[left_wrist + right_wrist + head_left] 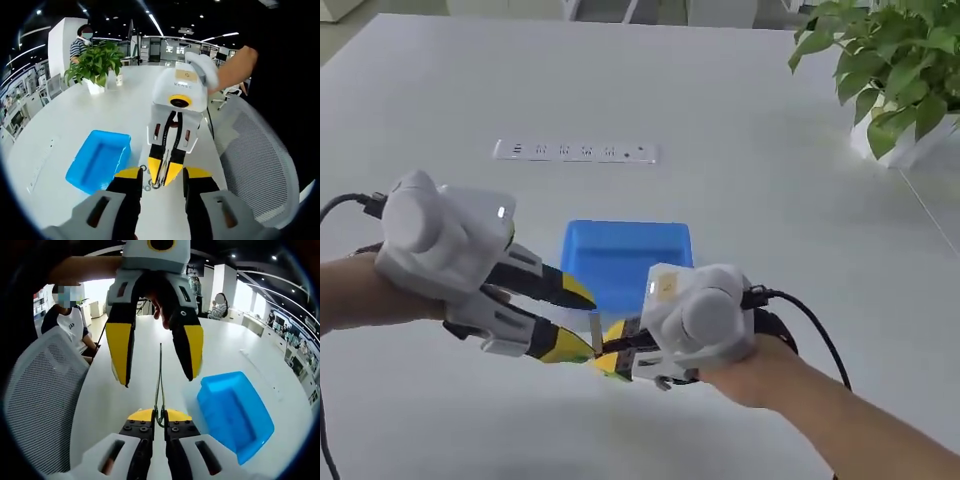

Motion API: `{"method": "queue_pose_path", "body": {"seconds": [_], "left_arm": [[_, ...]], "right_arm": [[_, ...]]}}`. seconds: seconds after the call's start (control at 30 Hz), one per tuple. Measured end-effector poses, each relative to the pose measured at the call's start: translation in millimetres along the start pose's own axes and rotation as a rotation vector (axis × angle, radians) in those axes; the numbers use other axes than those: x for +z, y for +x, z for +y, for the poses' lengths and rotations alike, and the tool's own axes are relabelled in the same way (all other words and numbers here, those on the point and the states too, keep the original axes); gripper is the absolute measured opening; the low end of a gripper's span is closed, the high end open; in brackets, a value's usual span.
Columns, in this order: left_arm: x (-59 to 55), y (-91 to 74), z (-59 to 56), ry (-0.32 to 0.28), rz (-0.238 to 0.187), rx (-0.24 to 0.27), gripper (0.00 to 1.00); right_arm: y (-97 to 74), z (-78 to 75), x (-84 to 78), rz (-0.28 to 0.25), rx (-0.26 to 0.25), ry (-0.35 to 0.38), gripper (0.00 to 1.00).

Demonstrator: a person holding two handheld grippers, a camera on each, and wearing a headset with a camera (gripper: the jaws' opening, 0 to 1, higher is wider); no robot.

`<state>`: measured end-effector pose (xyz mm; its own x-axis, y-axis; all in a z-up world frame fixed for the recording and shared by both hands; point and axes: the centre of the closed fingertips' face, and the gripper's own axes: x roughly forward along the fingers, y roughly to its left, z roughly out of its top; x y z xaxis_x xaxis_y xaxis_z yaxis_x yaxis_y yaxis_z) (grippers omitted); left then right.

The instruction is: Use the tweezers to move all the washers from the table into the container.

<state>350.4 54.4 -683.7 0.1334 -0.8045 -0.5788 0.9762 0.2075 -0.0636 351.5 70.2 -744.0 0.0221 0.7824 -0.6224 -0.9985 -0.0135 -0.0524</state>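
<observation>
My right tool (159, 416) has its jaws pressed together on the tweezers (160, 375). It grips them near their back end, so the two thin metal arms run straight out ahead. My left tool (156, 352) faces it from the other side with its yellow-tipped jaws spread wide and holding nothing. The tweezers' front end lies in the gap between those jaws.

In the left gripper view, the tweezers slant down out of the right tool toward the desk (125, 107). A few small washers (148, 187) lie on the desk right by the tweezers' tips, just in front of my left tool. I cannot tell whether the tips touch one. The washers are outside the blue container (100, 160), close to its near corner.

In the head view, both tools meet low over the desk at the near edge of the container, which partly hides behind them. A white power strip (575, 152) lies further back on the desk. A potted plant (895, 70) stands at the far right corner. A mesh-backed chair (255, 160) shows beside the desk.
</observation>
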Motion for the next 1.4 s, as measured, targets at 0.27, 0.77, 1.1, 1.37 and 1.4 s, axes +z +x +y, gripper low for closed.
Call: {"method": "queue_pose_path", "body": {"seconds": [0.27,0.77,1.1,1.37,1.4], "left_arm": [[-7.0,-13.2,8.4,-0.076,-0.028,0.096,0.61],[-0.3,-31.3,15.1,-0.103,-0.11,0.223,0.78],[0.2,-39.5,21.0,-0.101,-0.124,0.272,0.91],[-0.8,-40.9,22.9,-0.108,-0.126,0.283,0.97],[-1.0,-40.7,22.9,-0.109,-0.125,0.283,0.97]], "right_arm": [[-14.1,-7.4,17.1,-0.015,0.002,-0.015,0.07],[-35.1,-36.8,43.6,-0.044,-0.026,-0.029,0.08],[-43.5,-73.9,48.1,-0.065,-0.078,-0.035,0.08],[-40.0,-102.6,39.5,-0.071,-0.107,-0.057,0.08],[-39.5,-105.0,37.9,-0.07,-0.108,-0.057,0.08]]}}
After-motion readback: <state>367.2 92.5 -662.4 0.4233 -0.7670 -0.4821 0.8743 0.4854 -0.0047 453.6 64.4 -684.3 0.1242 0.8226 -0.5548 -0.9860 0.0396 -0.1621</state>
